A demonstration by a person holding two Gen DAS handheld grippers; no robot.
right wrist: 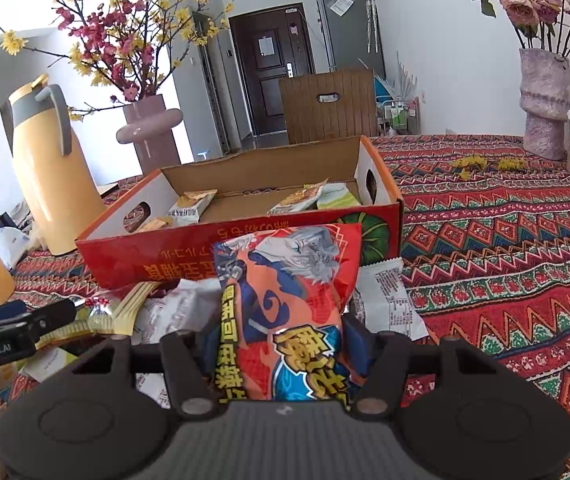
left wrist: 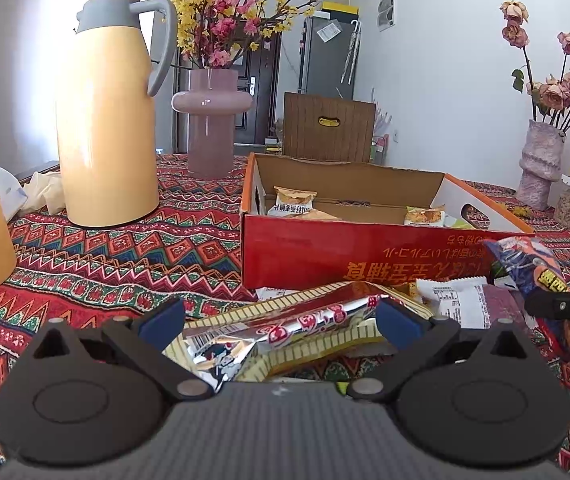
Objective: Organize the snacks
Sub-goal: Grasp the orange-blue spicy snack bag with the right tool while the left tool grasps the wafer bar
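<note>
Snack bag (right wrist: pixel 285 304) betw. right gripper (right wrist: pixel 281 344) pads, nr box (right wrist: pixel 245 248)

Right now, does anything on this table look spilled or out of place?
Yes. Yellow petals lie scattered on the tablecloth near the textured vase, apparently dropped blossoms. Snack packets also sit heaped outside the red box.
</note>
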